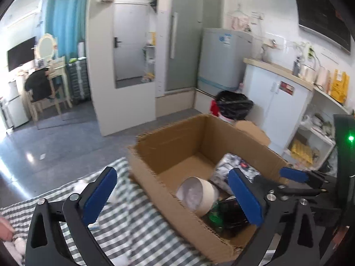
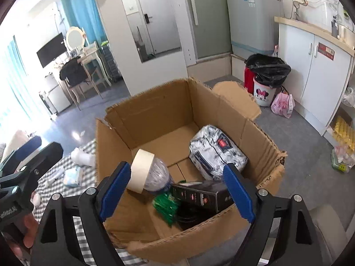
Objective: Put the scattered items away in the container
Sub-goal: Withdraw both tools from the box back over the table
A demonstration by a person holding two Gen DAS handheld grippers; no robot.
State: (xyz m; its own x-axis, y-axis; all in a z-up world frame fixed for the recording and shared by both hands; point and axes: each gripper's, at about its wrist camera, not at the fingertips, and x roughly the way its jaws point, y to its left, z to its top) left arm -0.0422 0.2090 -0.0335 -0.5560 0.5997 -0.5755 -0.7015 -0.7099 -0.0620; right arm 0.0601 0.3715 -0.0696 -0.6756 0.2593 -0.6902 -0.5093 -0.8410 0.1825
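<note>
Since both grippers hang empty over the box, I'd say we're between drops and the next move is fetching more clutter. The brown corrugated cardboard box (image 2: 155, 119) sits on the grey-and-white checked cloth (image 1: 142, 228), flaps up. Inside it: a grey-white patterned soft packet (image 2: 216, 153) toward the far right corner, a black rectangular carton (image 2: 199, 196) along the near wall, a crumpled clear plastic bottle (image 2: 157, 175), a cream roll of masking tape (image 2: 141, 170) leaning on it, and a small green sachet (image 2: 166, 206). The left gripper (image 1: 175, 197) is spread wide, the right gripper (image 2: 176, 190) is wide too. White bits (image 2: 83, 156) on the cloth by the box's left wall look like what's left.
</note>
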